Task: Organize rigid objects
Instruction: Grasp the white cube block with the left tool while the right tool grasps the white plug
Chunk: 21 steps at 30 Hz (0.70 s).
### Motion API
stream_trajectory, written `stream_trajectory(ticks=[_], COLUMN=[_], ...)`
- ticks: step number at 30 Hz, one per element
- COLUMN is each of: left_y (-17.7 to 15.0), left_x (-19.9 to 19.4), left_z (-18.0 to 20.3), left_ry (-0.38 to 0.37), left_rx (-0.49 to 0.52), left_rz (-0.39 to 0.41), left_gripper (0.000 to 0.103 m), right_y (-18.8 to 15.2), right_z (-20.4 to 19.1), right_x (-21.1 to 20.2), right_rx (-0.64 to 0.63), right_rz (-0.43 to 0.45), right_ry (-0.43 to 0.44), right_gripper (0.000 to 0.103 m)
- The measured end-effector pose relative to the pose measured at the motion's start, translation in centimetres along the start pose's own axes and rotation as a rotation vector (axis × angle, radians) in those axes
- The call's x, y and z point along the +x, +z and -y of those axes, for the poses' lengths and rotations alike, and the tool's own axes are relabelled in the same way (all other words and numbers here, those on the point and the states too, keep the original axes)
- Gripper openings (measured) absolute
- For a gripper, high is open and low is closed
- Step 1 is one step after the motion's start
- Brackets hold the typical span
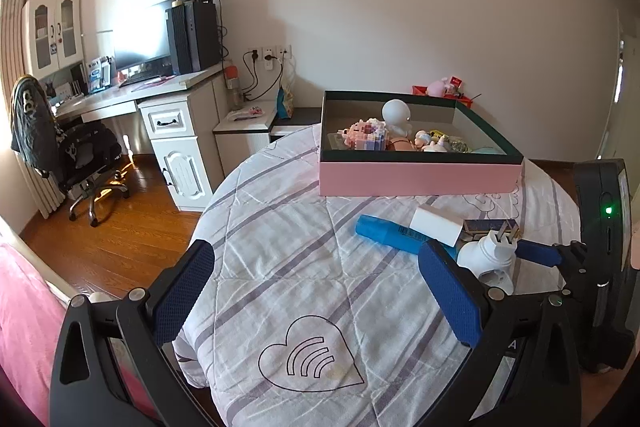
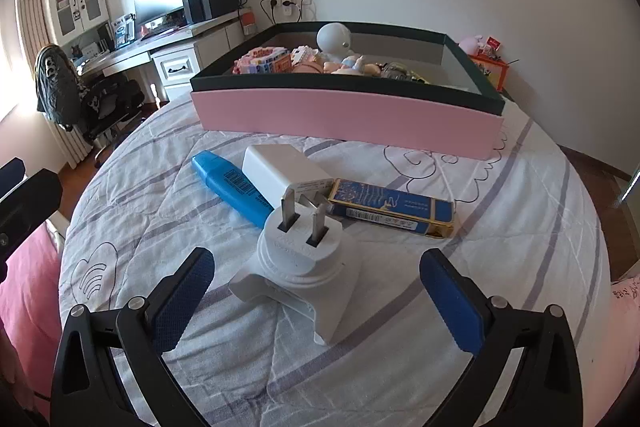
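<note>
A white plug adapter [image 2: 304,267] lies prongs-up on the striped quilt, between the fingertips of my right gripper [image 2: 316,259]. That gripper is open and its pads do not touch the adapter. Behind the adapter lie a blue highlighter [image 2: 228,183], a white charger block [image 2: 276,167] and a blue and gold box [image 2: 392,207]. Further back stands a pink box [image 2: 344,111] with a dark rim, holding several small toys. My left gripper [image 1: 316,251] hovers open over bare quilt, left of the adapter [image 1: 486,255]. One blue finger [image 1: 538,254] of the right gripper shows beside it.
The round quilt-covered table [image 1: 280,227] drops off to wood floor [image 1: 120,239] on the left. Pink bedding [image 1: 24,327] lies at the near left. A white desk [image 1: 172,115] and an office chair [image 1: 72,155] stand further back, and a wall is behind the pink box.
</note>
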<state>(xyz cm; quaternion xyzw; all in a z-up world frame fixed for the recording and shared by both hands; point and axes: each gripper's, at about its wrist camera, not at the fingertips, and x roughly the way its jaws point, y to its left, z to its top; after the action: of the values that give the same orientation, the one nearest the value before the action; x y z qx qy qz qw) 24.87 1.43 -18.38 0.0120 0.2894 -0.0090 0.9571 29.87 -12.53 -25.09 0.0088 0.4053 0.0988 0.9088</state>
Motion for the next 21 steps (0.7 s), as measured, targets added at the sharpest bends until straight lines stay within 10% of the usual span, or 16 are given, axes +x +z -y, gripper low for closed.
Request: stream_trajectory(ticks=[3, 21], left_y=[0.1, 1.8], left_x=[0.7, 10.1], left_z=[0.3, 8.4], left_ry=[-0.007, -0.158], left_rx=[0.008, 0.192], left_rz=[-0.014, -0.198], left_gripper=[0.103, 0.103], right_y=[-0.2, 0.2], right_z=[0.6, 8.2], right_x=[0.8, -2.3], right_rx=[0.004, 0.019], right_rz=[-0.045, 0.015], right_ry=[0.048, 0.007], right_gripper=[0.068, 0.049])
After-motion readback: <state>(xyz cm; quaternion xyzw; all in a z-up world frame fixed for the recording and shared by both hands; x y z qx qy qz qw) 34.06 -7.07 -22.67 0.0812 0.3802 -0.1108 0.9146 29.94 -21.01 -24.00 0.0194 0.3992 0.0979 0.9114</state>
